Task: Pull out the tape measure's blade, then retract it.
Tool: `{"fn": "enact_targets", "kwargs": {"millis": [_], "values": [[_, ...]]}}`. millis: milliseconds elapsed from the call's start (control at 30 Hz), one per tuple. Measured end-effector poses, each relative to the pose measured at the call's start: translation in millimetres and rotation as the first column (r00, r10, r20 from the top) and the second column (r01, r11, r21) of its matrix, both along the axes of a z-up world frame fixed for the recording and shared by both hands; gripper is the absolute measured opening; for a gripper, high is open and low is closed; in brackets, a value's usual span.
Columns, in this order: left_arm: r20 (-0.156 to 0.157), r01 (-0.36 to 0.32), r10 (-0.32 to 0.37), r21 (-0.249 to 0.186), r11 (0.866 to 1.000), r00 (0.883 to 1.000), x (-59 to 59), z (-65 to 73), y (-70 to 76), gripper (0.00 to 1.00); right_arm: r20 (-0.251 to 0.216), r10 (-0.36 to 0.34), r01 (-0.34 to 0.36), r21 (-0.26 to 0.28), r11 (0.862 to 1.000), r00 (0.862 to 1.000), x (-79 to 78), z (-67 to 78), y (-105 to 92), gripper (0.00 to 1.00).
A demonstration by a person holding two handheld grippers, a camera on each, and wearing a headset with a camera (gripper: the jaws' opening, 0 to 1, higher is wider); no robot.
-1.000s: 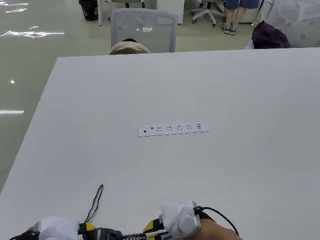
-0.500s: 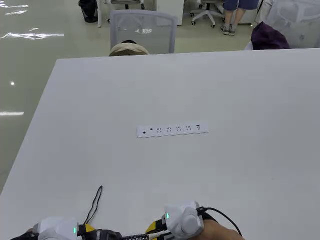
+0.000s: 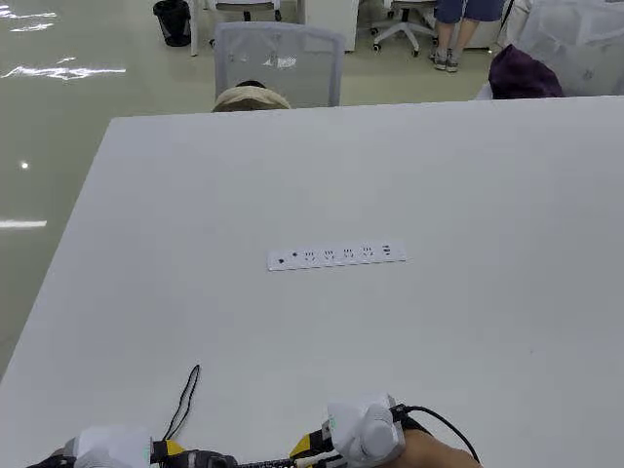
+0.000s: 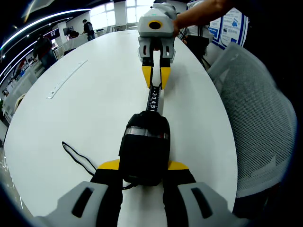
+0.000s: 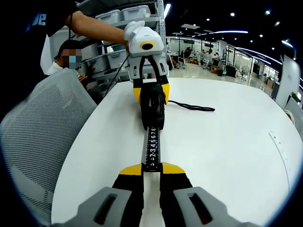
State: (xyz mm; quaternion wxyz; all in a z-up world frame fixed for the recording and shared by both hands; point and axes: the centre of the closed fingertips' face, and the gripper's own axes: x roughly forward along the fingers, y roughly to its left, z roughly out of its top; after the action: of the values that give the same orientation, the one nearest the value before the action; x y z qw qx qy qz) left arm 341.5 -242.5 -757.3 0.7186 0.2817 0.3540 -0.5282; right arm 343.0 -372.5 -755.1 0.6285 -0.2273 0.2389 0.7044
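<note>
As left gripper clamps, one tape measure

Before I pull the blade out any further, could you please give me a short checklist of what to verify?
1. Left hand-held gripper shut on the tape measure: ok.
2. Right hand-held gripper clamped on the blade tip: ok.
3. Blade straight between the two, no kink: ok.
4. Strap lying on the table to one side of the blade: ok.
5. Power strip well away from the pull line: ok.
6. Blade lock released: cannot tell.
</note>
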Motion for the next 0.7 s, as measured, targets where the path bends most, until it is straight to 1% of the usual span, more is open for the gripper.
{"fn": "enact_targets", "kwargs": {"millis": [700], "values": [[-0.004, 0.002, -0.002, 0.001, 1.000, 1.000, -0.6, 0.7, -0.2, 0.28, -0.009, -0.001, 0.001, -0.012, 1.000, 1.000, 1.0, -0.4, -17.3, 0.09]]}}
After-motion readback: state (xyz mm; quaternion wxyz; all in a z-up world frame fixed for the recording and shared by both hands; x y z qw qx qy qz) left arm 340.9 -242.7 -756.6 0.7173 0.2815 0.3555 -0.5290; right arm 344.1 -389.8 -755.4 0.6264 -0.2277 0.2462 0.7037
